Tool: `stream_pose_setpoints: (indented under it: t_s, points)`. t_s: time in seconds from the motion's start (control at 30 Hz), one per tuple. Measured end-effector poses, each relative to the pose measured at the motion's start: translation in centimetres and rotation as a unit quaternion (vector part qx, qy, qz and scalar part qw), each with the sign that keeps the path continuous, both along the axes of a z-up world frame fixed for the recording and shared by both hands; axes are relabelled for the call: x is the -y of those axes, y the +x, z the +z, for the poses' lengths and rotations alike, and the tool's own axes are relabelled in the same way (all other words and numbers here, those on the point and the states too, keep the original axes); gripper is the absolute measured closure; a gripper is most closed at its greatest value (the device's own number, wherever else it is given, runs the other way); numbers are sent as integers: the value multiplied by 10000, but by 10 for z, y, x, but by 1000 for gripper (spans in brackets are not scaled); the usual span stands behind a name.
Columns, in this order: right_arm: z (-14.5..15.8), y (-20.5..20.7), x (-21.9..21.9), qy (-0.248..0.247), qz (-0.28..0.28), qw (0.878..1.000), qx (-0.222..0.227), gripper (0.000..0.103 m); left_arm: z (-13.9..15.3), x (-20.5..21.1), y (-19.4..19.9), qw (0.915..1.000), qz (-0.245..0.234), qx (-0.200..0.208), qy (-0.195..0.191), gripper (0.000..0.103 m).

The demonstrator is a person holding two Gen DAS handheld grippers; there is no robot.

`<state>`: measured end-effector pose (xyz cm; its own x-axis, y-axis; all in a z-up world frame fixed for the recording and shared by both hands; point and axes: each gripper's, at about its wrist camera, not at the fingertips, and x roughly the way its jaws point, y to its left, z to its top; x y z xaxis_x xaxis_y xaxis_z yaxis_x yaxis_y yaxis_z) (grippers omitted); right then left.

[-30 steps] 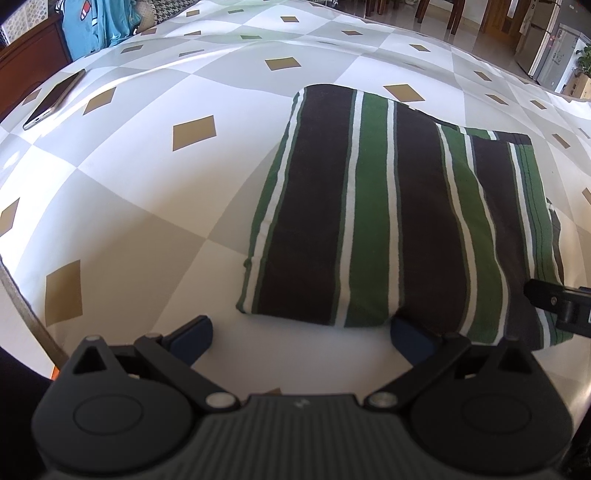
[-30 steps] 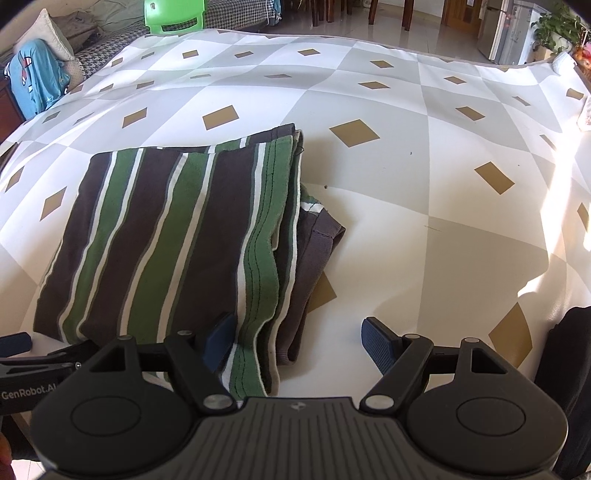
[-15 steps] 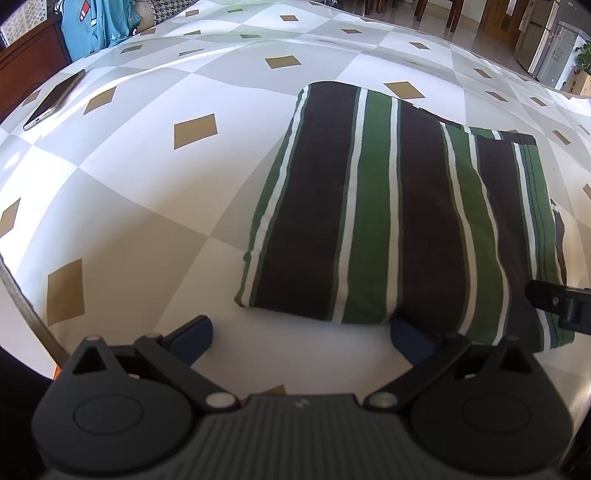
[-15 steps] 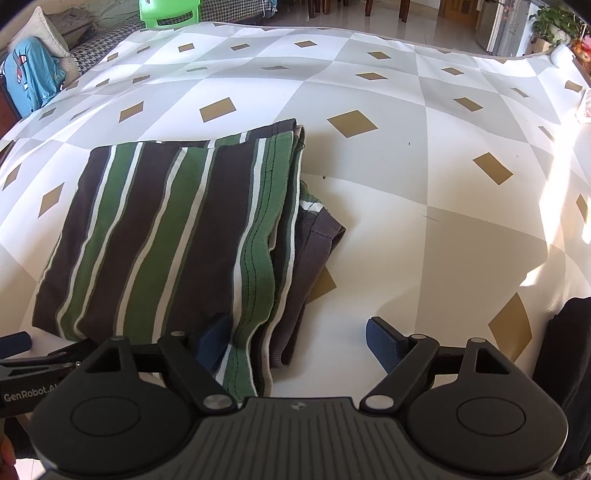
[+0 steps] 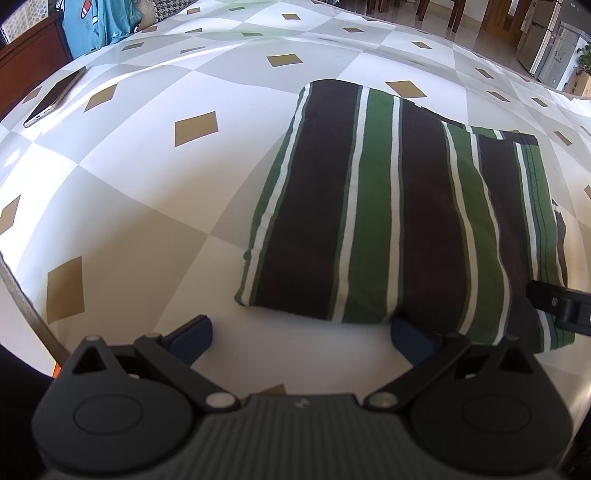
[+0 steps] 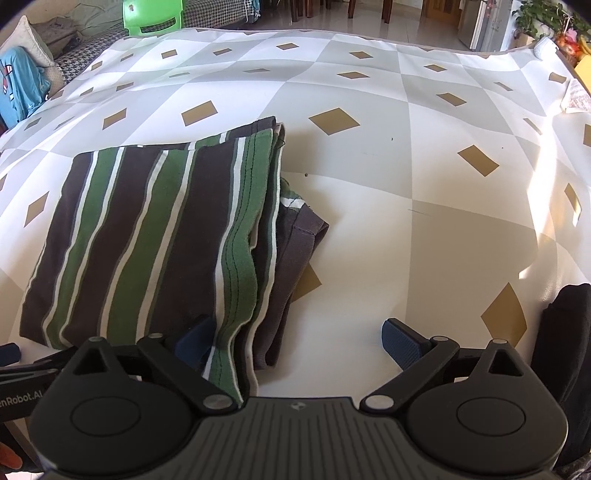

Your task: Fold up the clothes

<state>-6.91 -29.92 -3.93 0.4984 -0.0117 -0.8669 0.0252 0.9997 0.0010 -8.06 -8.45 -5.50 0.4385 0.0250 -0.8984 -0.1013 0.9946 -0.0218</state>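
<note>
L gripper (image 5: 301, 336) & R gripper (image 6: 297, 341) wide apart

Cloth: white-and-grey checked tablecloth with tan diamonds (image 6: 424, 177)
Phone: slim dark smartphone (image 5: 55, 96), near cloth's far left edge
Chair: bright green plastic chair (image 6: 153, 16), beyond table

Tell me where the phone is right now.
The phone shows only in the left wrist view, far upper left, lying on the checked tablecloth near its edge, well left of the folded striped shirt.
</note>
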Motion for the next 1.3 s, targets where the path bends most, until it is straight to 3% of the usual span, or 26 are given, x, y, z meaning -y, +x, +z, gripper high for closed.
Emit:
stream_pose_setpoints:
  t_s: [0.97, 1.13, 1.3]
  points:
    - [1, 5, 0, 69, -260, 9995, -167, 5, 0, 0, 0, 10000, -30, 38, -2, 0]
    - [7, 5, 2, 458, -103, 9989, -67, 15, 3, -4, 4, 10000, -8, 22, -71, 0]
    - [13, 8, 4, 806, -89, 9967, 25, 15, 8, -9, 5, 9998, -2, 92, -200, 0]
